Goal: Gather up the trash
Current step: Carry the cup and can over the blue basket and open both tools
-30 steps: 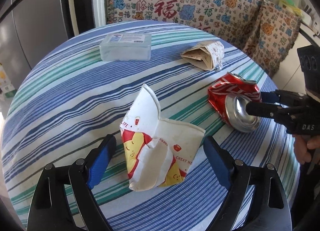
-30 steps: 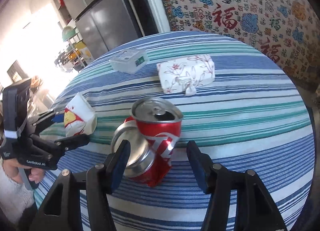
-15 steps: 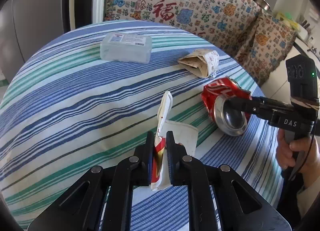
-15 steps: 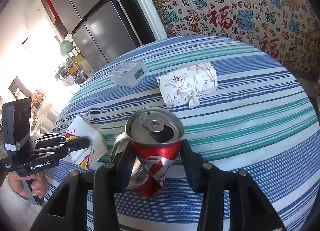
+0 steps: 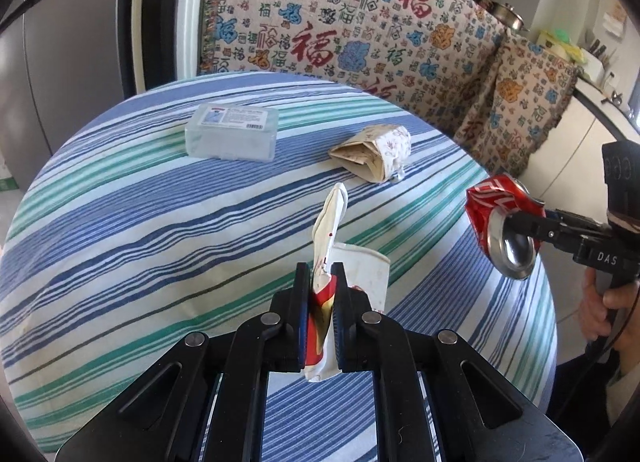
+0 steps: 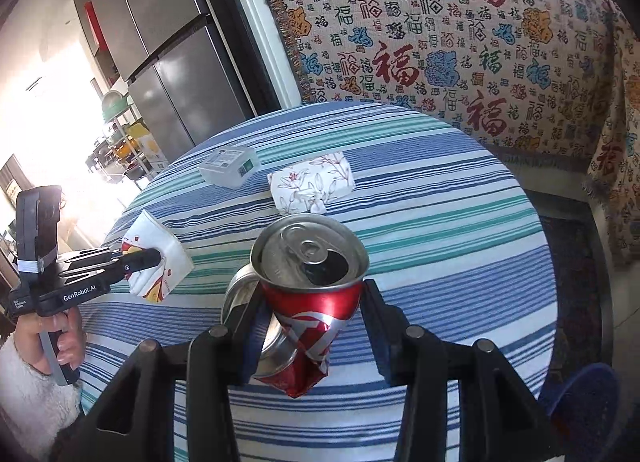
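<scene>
We hold the left claw [image 5: 320, 326] clamped flat on a crumpled paper cup [image 5: 340, 262], its white torn edge sticking up above the pads; in the right wrist view the cup [image 6: 156, 258] appears lifted over the near-left rim of the desk. Our right claw [image 6: 312, 326] grips a crushed red can [image 6: 312, 302], one finger on each side of its dented body, mouth tilted up toward the camera. From the left view the can [image 5: 500, 230] hangs at the right edge of the desk [image 5: 120, 222], partly past the rim.

The desk is round and covered in a blue, green and white striped cloth. Its middle and near half lie open between our two claws. Toward the far side sit a clear plastic box [image 5: 232, 134] with a label on top and, to its right and well apart from it, a folded floral packet [image 5: 376, 154]; both stay short of the far rim.

Behind the desk stands a sofa draped in a patterned throw [image 6: 440, 54] with red, blue and orange characters, close to the far edge. A grey refrigerator [image 6: 168, 46] stands at the left, with bright light and a cluttered rack beyond it. A dark rug and a blue object [image 6: 584, 398], cut off by the frame, show on the floor to the right.
</scene>
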Motion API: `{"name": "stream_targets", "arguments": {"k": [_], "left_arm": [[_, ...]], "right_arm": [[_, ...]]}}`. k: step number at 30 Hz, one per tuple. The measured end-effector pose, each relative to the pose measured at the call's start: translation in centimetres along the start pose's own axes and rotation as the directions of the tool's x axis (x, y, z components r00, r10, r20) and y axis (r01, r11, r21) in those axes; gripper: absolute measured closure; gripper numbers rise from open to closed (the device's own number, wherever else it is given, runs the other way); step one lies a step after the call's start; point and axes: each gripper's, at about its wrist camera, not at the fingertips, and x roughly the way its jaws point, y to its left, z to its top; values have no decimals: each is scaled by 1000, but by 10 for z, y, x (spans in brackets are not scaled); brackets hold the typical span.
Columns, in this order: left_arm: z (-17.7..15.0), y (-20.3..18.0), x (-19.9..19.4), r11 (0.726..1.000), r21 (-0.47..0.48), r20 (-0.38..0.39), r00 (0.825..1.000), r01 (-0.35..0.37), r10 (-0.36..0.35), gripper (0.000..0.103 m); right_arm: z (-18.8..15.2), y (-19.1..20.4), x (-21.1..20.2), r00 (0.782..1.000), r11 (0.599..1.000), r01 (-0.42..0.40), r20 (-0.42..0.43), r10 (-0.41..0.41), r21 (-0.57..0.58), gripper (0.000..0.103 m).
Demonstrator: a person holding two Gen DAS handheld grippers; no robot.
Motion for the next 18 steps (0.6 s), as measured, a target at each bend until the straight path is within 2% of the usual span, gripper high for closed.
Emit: {"name": "stream_targets", "arguments": {"k": [6,18], "left_arm": [[6,-31,3,998,57,-6,1000,20,-20,95],[16,-124,9,981,136,-7,991,135,-135,95]], "right_arm": [[-9,-21,-30,999,999,45,22,-45,17,58],[-24,-59,-81,990,991,118,74,-122,57,58]]}}
